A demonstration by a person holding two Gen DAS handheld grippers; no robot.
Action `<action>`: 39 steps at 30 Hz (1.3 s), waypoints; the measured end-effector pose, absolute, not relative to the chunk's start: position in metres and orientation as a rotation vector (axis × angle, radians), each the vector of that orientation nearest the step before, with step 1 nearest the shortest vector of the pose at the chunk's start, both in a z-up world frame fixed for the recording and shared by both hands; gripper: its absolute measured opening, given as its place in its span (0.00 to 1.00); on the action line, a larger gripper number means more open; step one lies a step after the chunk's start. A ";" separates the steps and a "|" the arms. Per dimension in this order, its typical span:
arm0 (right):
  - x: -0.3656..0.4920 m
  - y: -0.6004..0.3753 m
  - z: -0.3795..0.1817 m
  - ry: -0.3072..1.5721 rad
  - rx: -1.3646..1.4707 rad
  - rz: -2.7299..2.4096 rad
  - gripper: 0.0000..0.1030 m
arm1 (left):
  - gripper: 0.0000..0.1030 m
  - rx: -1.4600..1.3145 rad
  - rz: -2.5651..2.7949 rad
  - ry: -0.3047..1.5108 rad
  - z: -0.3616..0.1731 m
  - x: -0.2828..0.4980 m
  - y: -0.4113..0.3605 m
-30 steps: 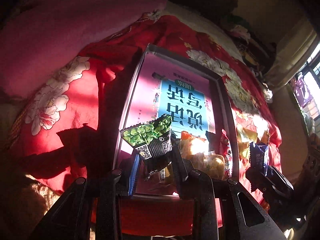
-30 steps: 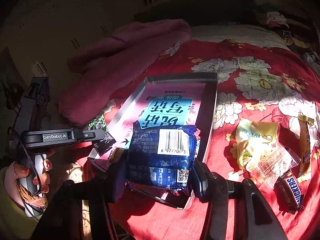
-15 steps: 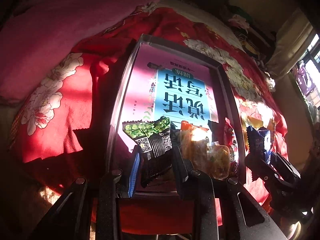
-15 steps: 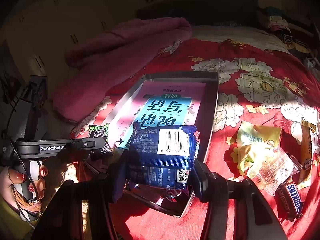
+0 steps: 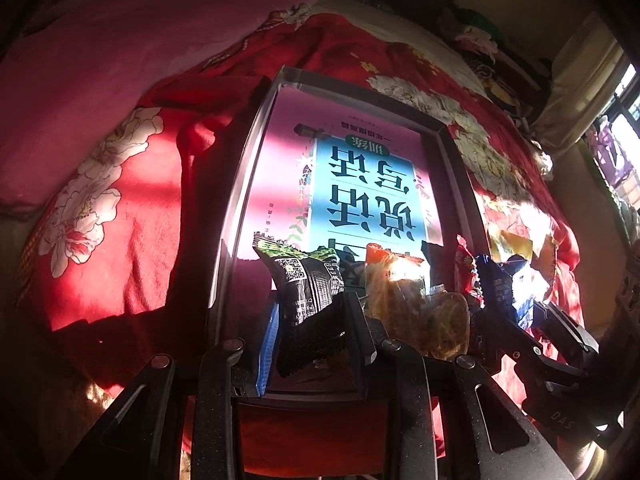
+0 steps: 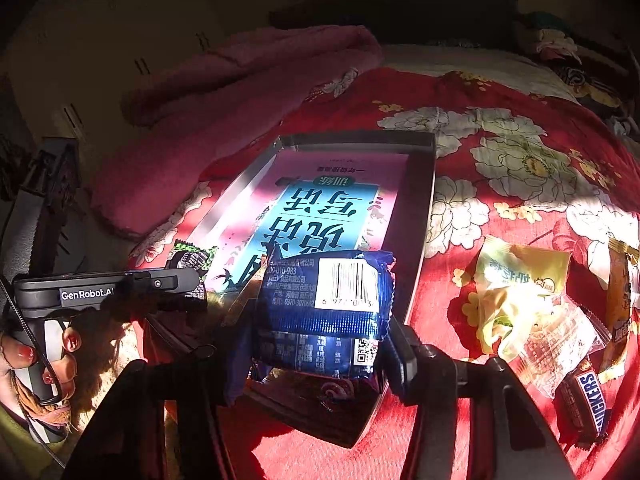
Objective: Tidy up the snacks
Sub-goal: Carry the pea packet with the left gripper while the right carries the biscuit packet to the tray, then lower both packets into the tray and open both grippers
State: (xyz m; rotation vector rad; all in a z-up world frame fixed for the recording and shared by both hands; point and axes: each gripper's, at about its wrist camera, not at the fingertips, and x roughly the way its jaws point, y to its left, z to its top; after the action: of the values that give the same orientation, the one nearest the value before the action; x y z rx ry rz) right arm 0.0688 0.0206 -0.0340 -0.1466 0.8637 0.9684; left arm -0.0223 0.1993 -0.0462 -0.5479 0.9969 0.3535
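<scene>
A metal tray (image 5: 248, 160) (image 6: 424, 208) lined with a pink and blue printed sheet lies on the red floral bedspread. My left gripper (image 5: 314, 320) is shut on a green and black snack packet (image 5: 310, 288) over the tray's near left end; it also shows in the right wrist view (image 6: 190, 258). My right gripper (image 6: 320, 344) is shut on a blue snack packet (image 6: 326, 300) above the tray's near end; the packet shows in the left wrist view (image 5: 502, 284). Orange and clear packets (image 5: 408, 300) lie in the tray's near end.
Loose snacks lie on the bedspread right of the tray: a yellow packet (image 6: 520, 280), a clear packet (image 6: 556, 344), a Snickers bar (image 6: 584, 404) and an orange bar (image 6: 618, 300). A pink blanket (image 6: 224, 108) is bunched at the far left.
My left gripper has lowered the green packet toward the tray's near left end. My right gripper with the blue packet has moved slightly nearer over the tray.
</scene>
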 end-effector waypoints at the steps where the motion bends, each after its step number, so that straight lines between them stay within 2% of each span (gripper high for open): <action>1: 0.068 0.022 -0.035 0.864 -0.153 0.967 0.54 | 0.30 -0.550 0.353 0.999 -0.047 -0.021 0.200; 20: 0.067 0.020 -0.040 0.870 -0.159 0.957 0.60 | 0.30 -0.550 0.358 0.996 -0.049 -0.020 0.202; 31: 0.064 0.031 -0.044 0.866 -0.186 0.974 0.68 | 0.30 -0.547 0.360 0.993 -0.047 -0.019 0.202; 39: 0.064 0.035 -0.043 0.841 -0.214 0.974 0.68 | 0.32 -0.542 0.360 0.988 -0.045 -0.018 0.202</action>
State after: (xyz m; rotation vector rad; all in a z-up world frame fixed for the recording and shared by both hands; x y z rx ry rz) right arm 0.0639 0.0355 -0.0429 -0.2136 0.8412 0.9738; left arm -0.0179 0.2016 -0.0447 -0.5417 0.9881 0.3596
